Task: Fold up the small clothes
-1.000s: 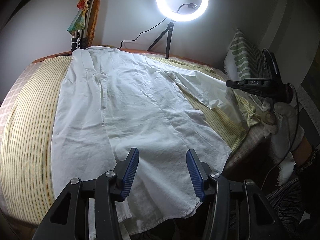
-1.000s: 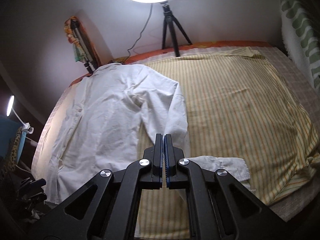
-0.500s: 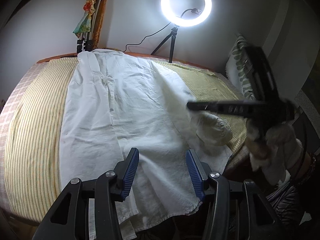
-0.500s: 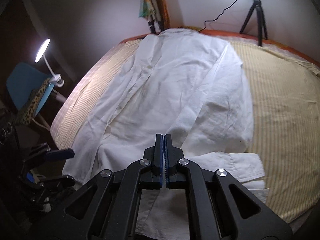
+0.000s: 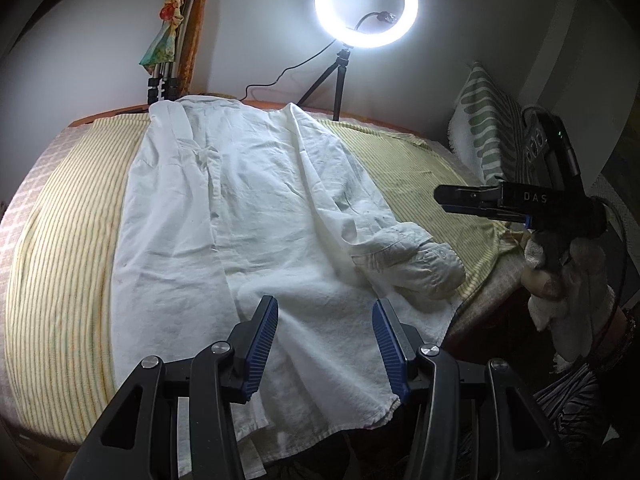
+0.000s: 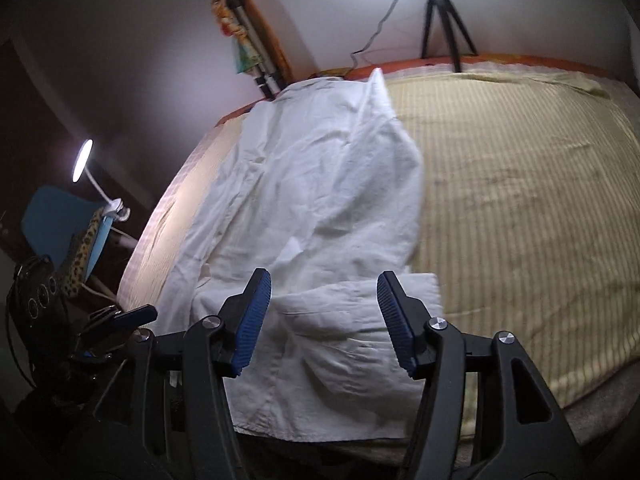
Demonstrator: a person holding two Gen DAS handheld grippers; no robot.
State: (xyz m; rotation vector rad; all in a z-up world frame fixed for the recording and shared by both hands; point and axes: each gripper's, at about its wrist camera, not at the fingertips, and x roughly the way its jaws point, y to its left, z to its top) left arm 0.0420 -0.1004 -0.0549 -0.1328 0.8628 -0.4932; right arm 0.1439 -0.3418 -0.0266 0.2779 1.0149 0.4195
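White shirt (image 5: pixel 248 216) on yellow-striped bedsheet (image 5: pixel 60 240); green-patterned pillow (image 5: pixel 486 128).

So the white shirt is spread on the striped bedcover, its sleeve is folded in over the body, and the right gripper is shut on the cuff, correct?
Not quite. The right gripper is open: the right wrist view shows its blue fingers spread apart above the cuff, gripping nothing. The rest stands: the white shirt lies spread on the striped bedcover with its sleeve folded in over the body.

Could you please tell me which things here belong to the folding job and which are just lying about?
Job: white shirt, its folded-in sleeve, left gripper, right gripper, both open.

Lying about: ring light, striped bedsheet, patterned pillow, desk lamp.
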